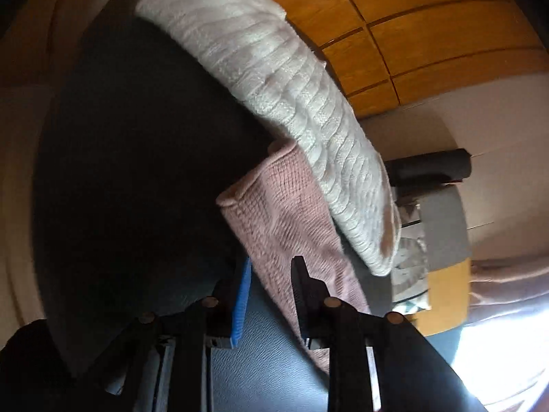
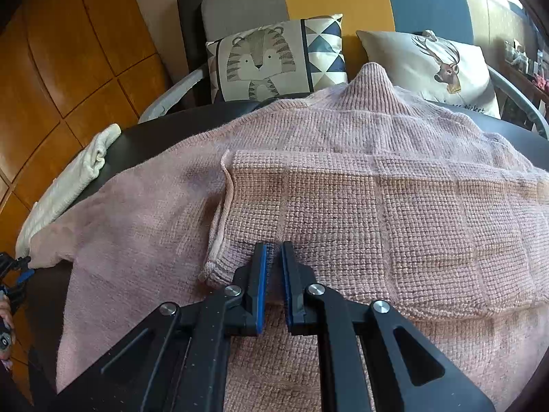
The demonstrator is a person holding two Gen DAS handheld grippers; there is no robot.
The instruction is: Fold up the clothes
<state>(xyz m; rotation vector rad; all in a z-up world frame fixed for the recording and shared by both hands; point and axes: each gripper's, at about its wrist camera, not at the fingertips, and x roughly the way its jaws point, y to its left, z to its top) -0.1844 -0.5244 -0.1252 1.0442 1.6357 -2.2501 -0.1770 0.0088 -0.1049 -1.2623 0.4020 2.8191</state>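
Note:
A pink knitted sweater (image 2: 343,178) lies spread over a dark round table (image 2: 154,134), one part folded across its body. My right gripper (image 2: 273,245) is shut on the folded hem at the near edge, with knit pinched between its blue pads. The sweater's left sleeve (image 1: 274,226) runs out to the table's edge. There my left gripper (image 1: 272,261) stands open, the sleeve lying between its fingers without being pressed. In the right wrist view the left gripper (image 2: 24,266) shows at the sleeve's cuff. A white ribbed knit garment (image 1: 274,86) lies along the table's rim beside the sleeve.
Behind the table stands a sofa with a tiger cushion (image 2: 260,58) and a deer cushion (image 2: 435,68). A dark roll (image 2: 187,34) leans beside it. Wooden floor (image 2: 68,51) lies to the left. A person's hand (image 2: 5,309) shows at the left edge.

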